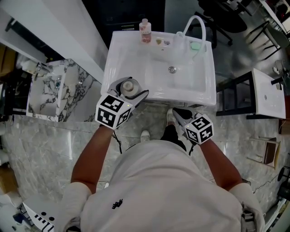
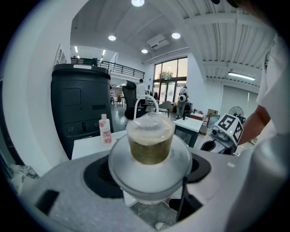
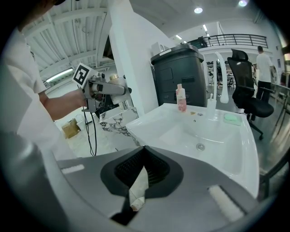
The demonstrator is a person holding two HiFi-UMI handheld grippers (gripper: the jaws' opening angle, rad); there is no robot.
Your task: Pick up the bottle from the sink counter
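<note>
Lighting is bright and even throughout. Sources are recessed ceiling lights (image 2: 137,2) and daylight through tall windows (image 2: 170,84), whose panes are blown out. The white sink (image 1: 131,59) reads near overexposed, and the grey floor (image 1: 231,52) carries a soft sheen. Shadows are faint. Both gripper views show strong barrel distortion and dark vignetted corners. The bottle (image 2: 150,140), close to the lens, is soft, while the background is sharp. No motion blur noted.
</note>
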